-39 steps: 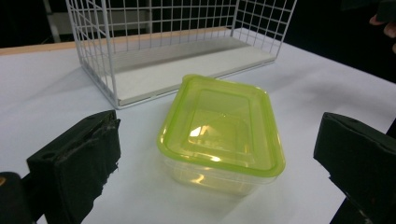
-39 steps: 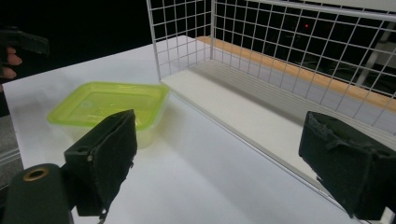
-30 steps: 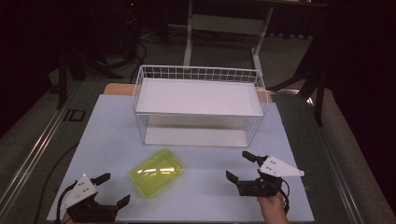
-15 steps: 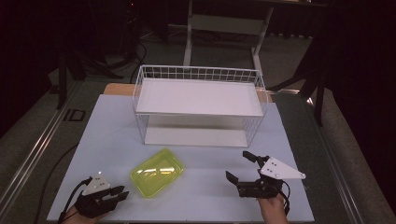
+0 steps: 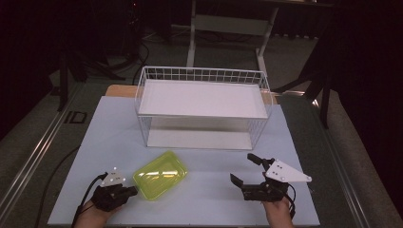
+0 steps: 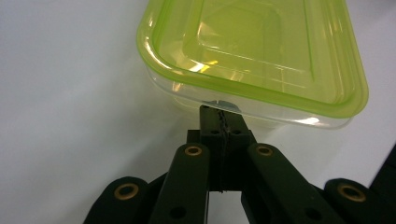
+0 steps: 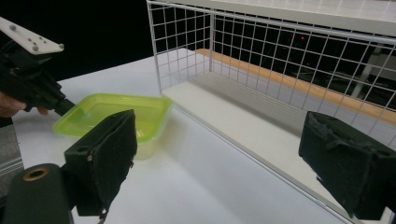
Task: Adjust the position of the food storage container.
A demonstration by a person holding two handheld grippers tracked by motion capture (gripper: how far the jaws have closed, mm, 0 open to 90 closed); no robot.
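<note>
Change vs. earlier frames: left gripper was spread wide a sec ago; jaws are now brought together, tips up against the near-left edge of the green container. Right gripper hasn't shifted, same spot, same spread. Container itself in same place and angle.

Largest to smallest:

- Table, white top, person's forearms coming in at bottom edge.
- Wire shelf rack, white, two tiers, at table's far centre. Both tiers bare. Well apart from the grippers.
- Green container, translucent lime w/ clear base, lies flat on table in front of rack, left of centre, skewed to table edge. Looks empty. In right gripper view it sits near rack's lower-tier corner, not touching.
- Right gripper, near-right of table, jaws wide apart, nothing between them; pads face toward rack and container.
- Left gripper, near-left. Left gripper view: the two jaws meet in a tight line just under the container's rim. Tips touch or nearly touch the clear wall below the lip. Whether any plastic is actually pinched can't be told — contact pt hidden under the overhang.

Meaning for task (none stated, so judgement only): closing at the rim reads as the start of a pick or a nudge of the container, prob. toward the rack. If lip isn't truly caught, container may slide or tip on lift. Right side looks on standby.
</note>
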